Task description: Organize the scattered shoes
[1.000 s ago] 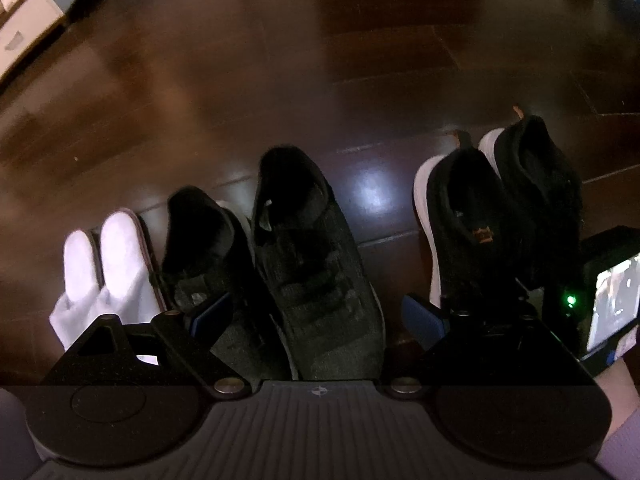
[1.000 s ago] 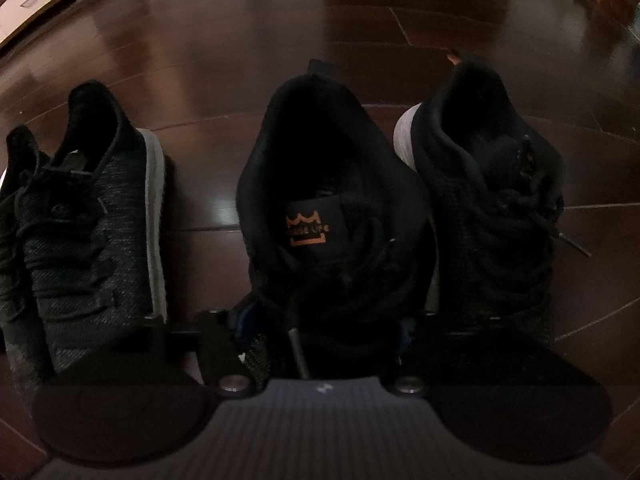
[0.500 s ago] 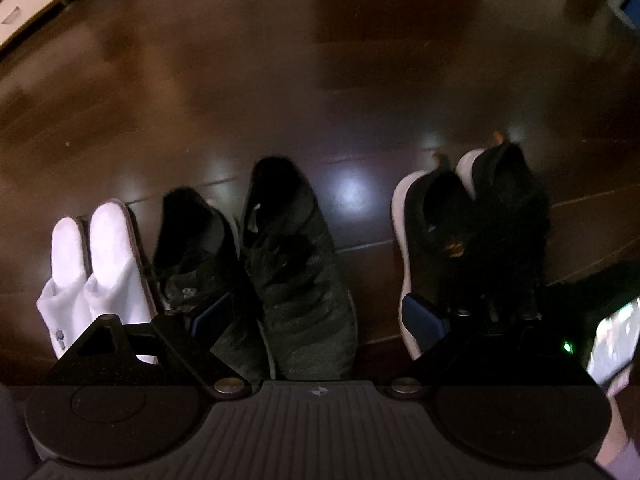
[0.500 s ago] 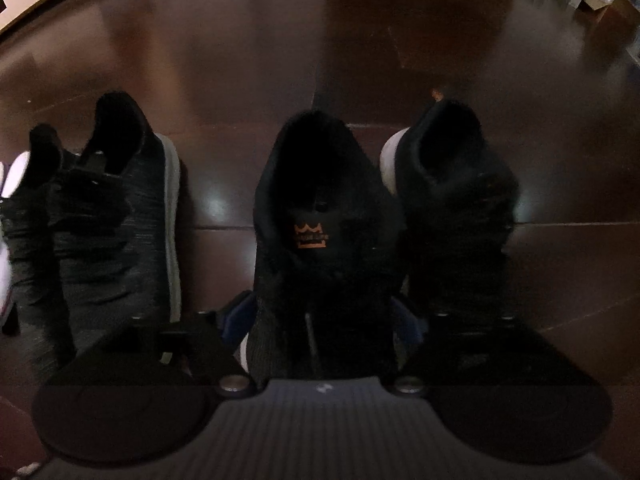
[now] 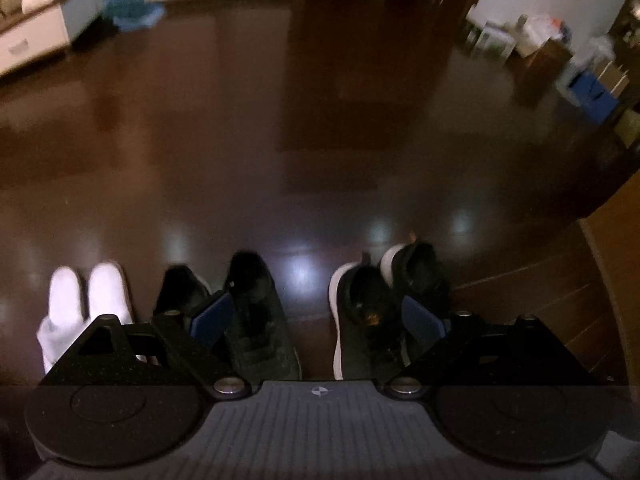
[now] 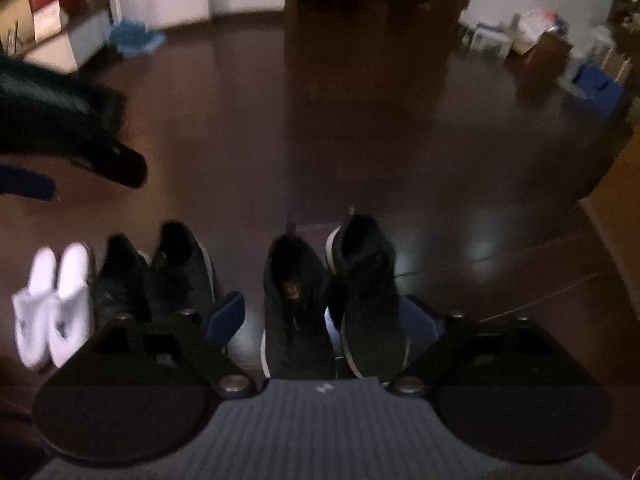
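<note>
Three pairs of shoes stand side by side in a row on the dark wooden floor. White slippers (image 5: 84,304) (image 6: 52,312) are at the left. Dark knit sneakers (image 5: 256,316) (image 6: 180,272) stand in the middle. Black sneakers with white soles (image 5: 360,312) (image 6: 296,308) are at the right, one showing an orange logo. My left gripper (image 5: 316,316) hangs open above the row, holding nothing. My right gripper (image 6: 324,316) is open too, high over the black pair. A black finger of the left gripper (image 6: 120,160) shows at the upper left of the right wrist view.
A white cabinet (image 5: 36,36) and a blue heap (image 5: 132,10) sit far left. Boxes and clutter (image 5: 560,52) line the far right wall. A wooden furniture edge (image 5: 616,272) rises at the right. Bare floor (image 5: 320,140) stretches beyond the shoes.
Both grippers have risen and drawn back from the row, so the shoes look smaller and the room shows. The right gripper's fingers no longer closely flank the logo sneaker.
</note>
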